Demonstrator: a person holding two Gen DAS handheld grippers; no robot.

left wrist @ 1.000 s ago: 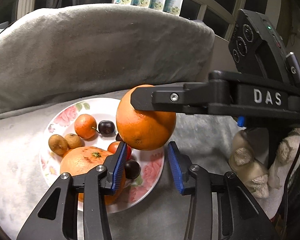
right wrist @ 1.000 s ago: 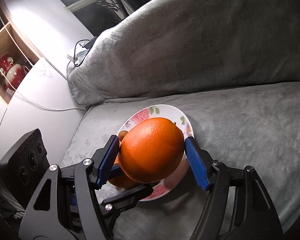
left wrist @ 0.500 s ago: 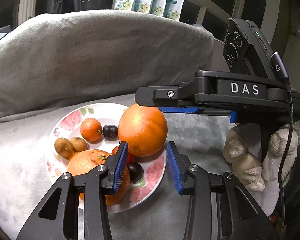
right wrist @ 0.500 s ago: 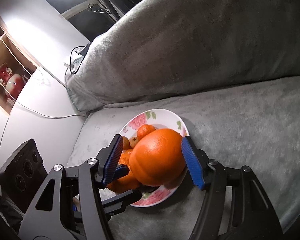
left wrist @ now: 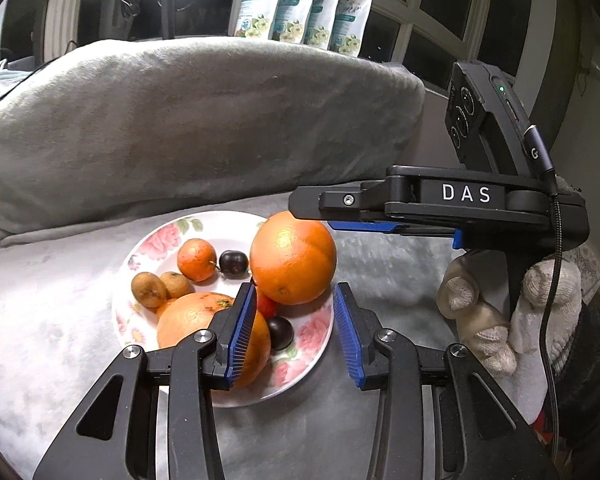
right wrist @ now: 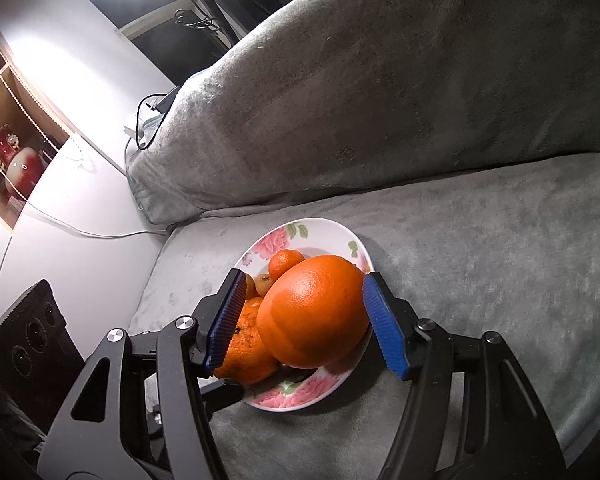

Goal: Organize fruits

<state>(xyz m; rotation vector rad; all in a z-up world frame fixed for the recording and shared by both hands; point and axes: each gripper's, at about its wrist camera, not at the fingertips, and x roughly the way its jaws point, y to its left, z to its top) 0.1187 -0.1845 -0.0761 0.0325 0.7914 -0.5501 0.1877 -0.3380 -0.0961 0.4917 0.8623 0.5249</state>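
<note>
A floral white plate (left wrist: 148,246) sits on the grey sofa seat. It holds a big orange (left wrist: 294,258), a second large orange (left wrist: 192,320), a small tangerine (left wrist: 196,260), two brown fruits (left wrist: 156,288), two dark plums (left wrist: 233,264) and a red fruit. My right gripper (right wrist: 304,320) is open, its jaws apart around the big orange (right wrist: 316,316), which rests on the plate (right wrist: 332,232). My left gripper (left wrist: 294,332) is open and empty just in front of the plate.
A grey sofa backrest (left wrist: 180,120) rises behind the plate. Snack pouches (left wrist: 300,4) stand on the ledge behind it. A gloved hand (left wrist: 500,320) holds the right gripper's body (left wrist: 460,200). A white table with cables (right wrist: 60,200) lies left of the sofa.
My right gripper lowered the big orange onto the plate, opened its jaws and is drawing back. My left gripper stayed open near the plate.
</note>
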